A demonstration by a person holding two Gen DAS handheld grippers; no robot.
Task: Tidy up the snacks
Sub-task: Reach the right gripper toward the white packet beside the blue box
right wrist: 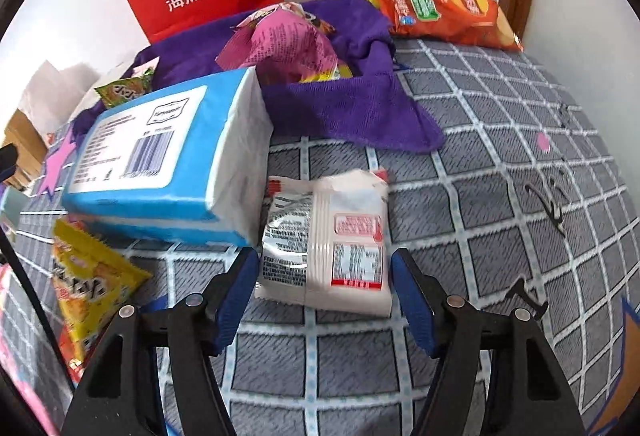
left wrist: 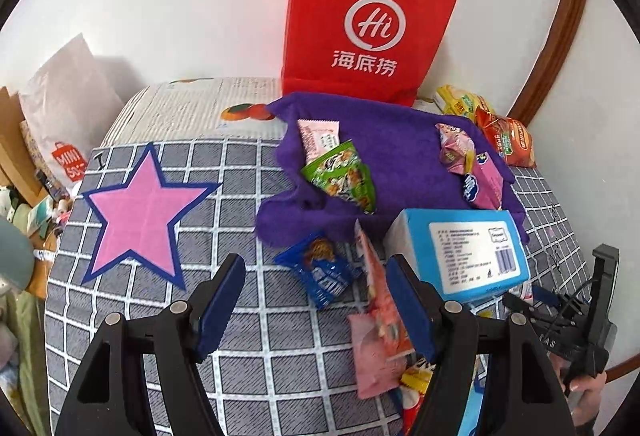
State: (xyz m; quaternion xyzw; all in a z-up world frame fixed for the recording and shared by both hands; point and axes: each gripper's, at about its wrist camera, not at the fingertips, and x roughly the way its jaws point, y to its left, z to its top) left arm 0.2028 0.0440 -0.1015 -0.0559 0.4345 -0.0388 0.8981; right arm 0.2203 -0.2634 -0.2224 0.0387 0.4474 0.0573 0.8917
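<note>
White wall forms the background; a tabletop (left wrist: 256, 348) w/ grey grid-pattern cloth fills the lower part of both views. Pink star (left wrist: 142, 212) w/ blue border lies flat at centre left of the left wrist view. Red paper bag (left wrist: 366, 16) stands upright against the wall, top centre. Purple cloth (left wrist: 400, 156) lies crumpled in front of the bag and carries several snacks: pink-white wrapper (left wrist: 319, 136), green packet (left wrist: 344, 176) overlapping it, pink packet (left wrist: 456, 148) at the cloth's right side. Orange chip bag (left wrist: 508, 140) sits at upper right, beside the cloth, near the wall. Blue tissue pack (left wrist: 460, 256) lies label-up at lower right, its far edge on the cloth. Blue cookie packet (left wrist: 320, 272) lies on the grid cloth just below the purple cloth, centre frame. Pink pouch (left wrist: 380, 340) lies below it, right of centre.

Left gripper (left wrist: 316, 308): fingers apart, nothing held; right finger overlaps the pink pouch in view, contact cannot be confirmed.

Right gripper (right wrist: 324, 300): fingers spread wide, nothing clamped. White-silver snack packet (right wrist: 332, 240) lies flat on the tabletop between the fingertips, lower centre of the right wrist view, just right of the tissue pack. Yellow snack packet (right wrist: 86, 284) lies at lower left, partly under the tissue pack's near edge.
</note>
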